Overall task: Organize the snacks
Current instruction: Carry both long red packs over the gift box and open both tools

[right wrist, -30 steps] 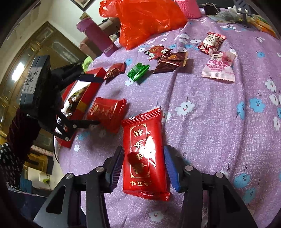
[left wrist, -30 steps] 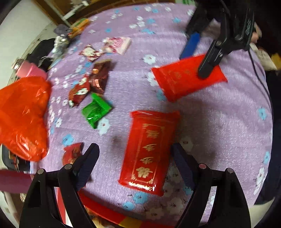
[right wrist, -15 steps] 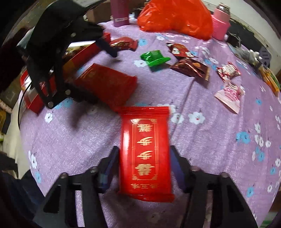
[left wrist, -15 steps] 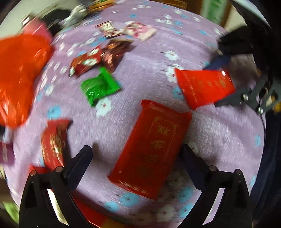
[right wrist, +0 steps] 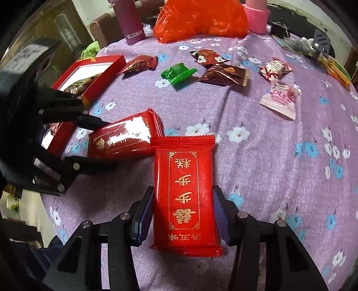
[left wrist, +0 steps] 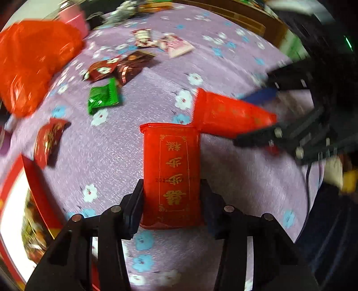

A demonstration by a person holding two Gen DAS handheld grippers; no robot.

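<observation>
Gripping one red cake packet in each tool, both lifted over the purple floral cloth (right wrist: 279, 156). My left gripper (left wrist: 172, 201) is clamped on the lower half of its red cake packet (left wrist: 172, 170), pads pressing both long edges. My right gripper (right wrist: 182, 210) is doing the same with a second red cake packet (right wrist: 184, 194). The two packets are nearly meeting at their top corners; whether they are touching I cannot tell.

Landmark: the red gift box (right wrist: 105, 65), open, some wrapped sweets already inside. My left packet is hanging just beside the box's near corner; my right packet is sitting farther from it, on the side away from the box. Beyond the box, loose pieces are lying on the cloth: a dark red candy (right wrist: 138, 65) closest to it, then a green candy (right wrist: 179, 72), a brown wrapper (right wrist: 223, 75), and a pink packet (right wrist: 280, 99) farthest off. The orange plastic bag (right wrist: 201, 20) is standing behind them all.

Step in hand, as I judge it: carrying both packets toward the box. Next move is calling for swinging the left one over the opening first, lowering it flat, then loosening the pads, while keeping the right one clear so the two do not collide.
</observation>
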